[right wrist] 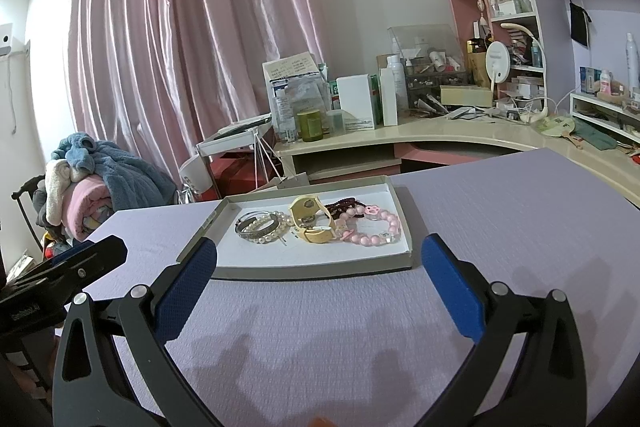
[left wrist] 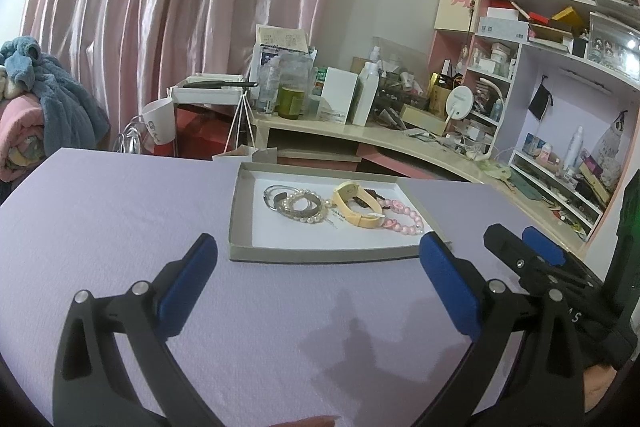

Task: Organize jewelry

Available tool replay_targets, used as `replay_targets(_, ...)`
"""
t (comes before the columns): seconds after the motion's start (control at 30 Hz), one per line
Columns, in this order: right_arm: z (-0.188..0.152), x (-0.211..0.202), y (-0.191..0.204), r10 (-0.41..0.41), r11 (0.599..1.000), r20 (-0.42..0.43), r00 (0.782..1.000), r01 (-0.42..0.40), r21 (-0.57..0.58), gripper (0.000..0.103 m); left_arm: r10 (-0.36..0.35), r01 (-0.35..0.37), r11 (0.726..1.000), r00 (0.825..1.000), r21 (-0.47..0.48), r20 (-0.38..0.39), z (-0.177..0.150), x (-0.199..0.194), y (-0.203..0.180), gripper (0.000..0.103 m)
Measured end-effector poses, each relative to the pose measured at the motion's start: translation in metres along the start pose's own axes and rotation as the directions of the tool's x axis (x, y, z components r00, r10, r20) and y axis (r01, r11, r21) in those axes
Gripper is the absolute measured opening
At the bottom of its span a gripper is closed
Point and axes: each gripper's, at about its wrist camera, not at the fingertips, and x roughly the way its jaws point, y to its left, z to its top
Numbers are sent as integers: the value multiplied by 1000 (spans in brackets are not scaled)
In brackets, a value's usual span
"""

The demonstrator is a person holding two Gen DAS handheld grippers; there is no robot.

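A shallow grey cardboard tray with a white floor lies on the lilac table. Inside it lie a pearl bracelet with silver bangles, a yellow watch, a dark beaded band and a pink bead bracelet. My left gripper hovers open just short of the tray's near edge, holding nothing. My right gripper is open too, its blue pads level with the tray's near rim. The right gripper shows at the right of the left wrist view.
The lilac table stretches to both sides of the tray. Behind it runs a cluttered cream desk with bottles and boxes, and shelves. Pink curtains hang behind. A pile of blankets sits on a chair at left.
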Motion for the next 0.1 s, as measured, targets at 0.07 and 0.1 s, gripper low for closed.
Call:
replay_targets(0.07,0,0,0,0,1000,0,1000,0,0,102,1,-1,1000,1000,0,-3,-1,1,0,101)
replay_targets(0.1,0,0,0,0,1000,1,1000,0,0,102,2,-2,1000,1000,0,-4,-1,1,0,101)
